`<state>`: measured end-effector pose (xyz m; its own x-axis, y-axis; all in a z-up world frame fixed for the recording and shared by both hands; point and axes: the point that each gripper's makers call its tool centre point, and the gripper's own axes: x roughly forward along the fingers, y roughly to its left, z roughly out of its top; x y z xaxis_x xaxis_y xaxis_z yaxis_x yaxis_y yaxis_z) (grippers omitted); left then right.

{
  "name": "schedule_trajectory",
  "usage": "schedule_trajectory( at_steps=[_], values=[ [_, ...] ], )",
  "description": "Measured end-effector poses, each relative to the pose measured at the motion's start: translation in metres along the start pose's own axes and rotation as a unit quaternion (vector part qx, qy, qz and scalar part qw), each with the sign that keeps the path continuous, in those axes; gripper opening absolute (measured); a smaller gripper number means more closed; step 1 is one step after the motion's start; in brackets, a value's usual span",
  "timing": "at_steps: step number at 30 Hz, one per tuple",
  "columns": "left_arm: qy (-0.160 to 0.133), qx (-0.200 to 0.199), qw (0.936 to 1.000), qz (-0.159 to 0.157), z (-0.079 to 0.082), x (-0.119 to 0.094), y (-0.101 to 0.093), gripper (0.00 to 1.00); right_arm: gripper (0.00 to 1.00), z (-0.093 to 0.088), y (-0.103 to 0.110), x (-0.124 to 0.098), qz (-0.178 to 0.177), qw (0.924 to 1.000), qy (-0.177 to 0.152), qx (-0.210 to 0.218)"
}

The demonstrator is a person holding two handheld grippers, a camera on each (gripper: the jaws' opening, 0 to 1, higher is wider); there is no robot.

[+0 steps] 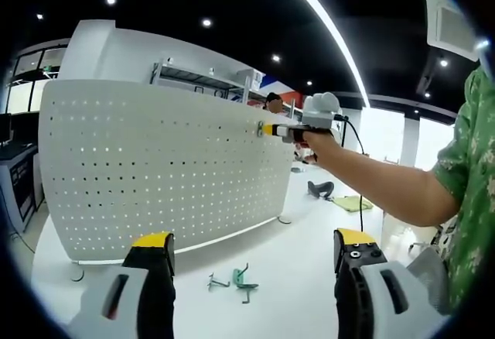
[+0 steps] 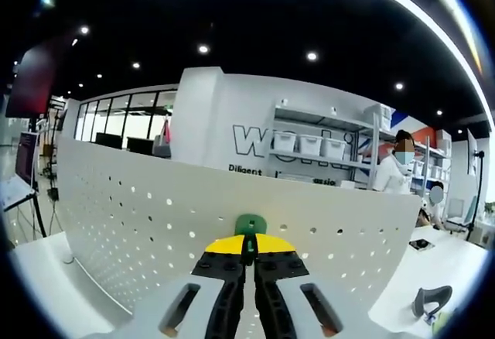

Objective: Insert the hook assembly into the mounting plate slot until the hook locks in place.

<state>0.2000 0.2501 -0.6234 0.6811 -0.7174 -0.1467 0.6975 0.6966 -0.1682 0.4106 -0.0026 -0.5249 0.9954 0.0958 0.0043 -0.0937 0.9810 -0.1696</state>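
Yellow-tipped tongs of the left hand stand spread wide at the bottom of the left gripper view, with nothing between them. Past their tips, on the white surface, lie a few spare green hooks, loose and well apart from the tongs. Behind the hooks a white pegboard stands upright on the surface, its face dotted with rows of small holes.

Near the pegboard's upper right edge, a person's bare arm reaches in from the right, with a green patterned sleeve at the shoulder. That hand holds the right tongs, whose yellow tips meet the board close to its top edge.

In the right gripper view, the right tongs are pressed together on a green hook, with only a thin dark line between the two halves. The hook's rounded end sticks out just above the yellow tips and sits right against the face of the pegboard, near its top edge. Whether the hook is seated in a hole cannot be told.

Beyond the board stand shelves with white bins, and a person in white stands beside them.
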Motion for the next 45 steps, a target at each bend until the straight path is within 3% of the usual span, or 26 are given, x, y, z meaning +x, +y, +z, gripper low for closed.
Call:
schedule_trajectory(
  at_steps=[5, 20, 29, 31, 36, 45],
  values=[
    [0.0, 0.0, 1.0, -0.001, 0.001, 0.0, 0.0, 0.87, 0.01, -0.002, -0.002, 0.005, -0.002, 0.9997, 0.011, 0.021],
    [0.001, -0.003, 1.0, -0.001, -0.002, 0.001, 0.001, 0.86, 0.02, 0.008, -0.002, 0.005, -0.011, 0.9995, -0.012, 0.028],
    [0.002, -0.004, 1.0, 0.0, -0.003, 0.0, 0.002, 0.86, 0.02, 0.013, 0.0, 0.006, -0.014, 0.9997, -0.019, 0.006],
    [0.002, -0.004, 1.0, 0.0, -0.004, 0.0, 0.002, 0.86, 0.01, 0.014, 0.001, 0.005, -0.015, 0.9995, -0.016, -0.021],
    [-0.001, -0.006, 1.0, 0.0, -0.002, 0.001, 0.002, 0.86, 0.01, 0.008, 0.001, 0.004, -0.009, 0.9997, -0.023, 0.003],
    [0.0, -0.005, 1.0, 0.001, -0.002, 0.0, 0.003, 0.85, 0.02, 0.006, 0.001, 0.004, -0.002, 0.9998, -0.02, -0.005]
  ],
)
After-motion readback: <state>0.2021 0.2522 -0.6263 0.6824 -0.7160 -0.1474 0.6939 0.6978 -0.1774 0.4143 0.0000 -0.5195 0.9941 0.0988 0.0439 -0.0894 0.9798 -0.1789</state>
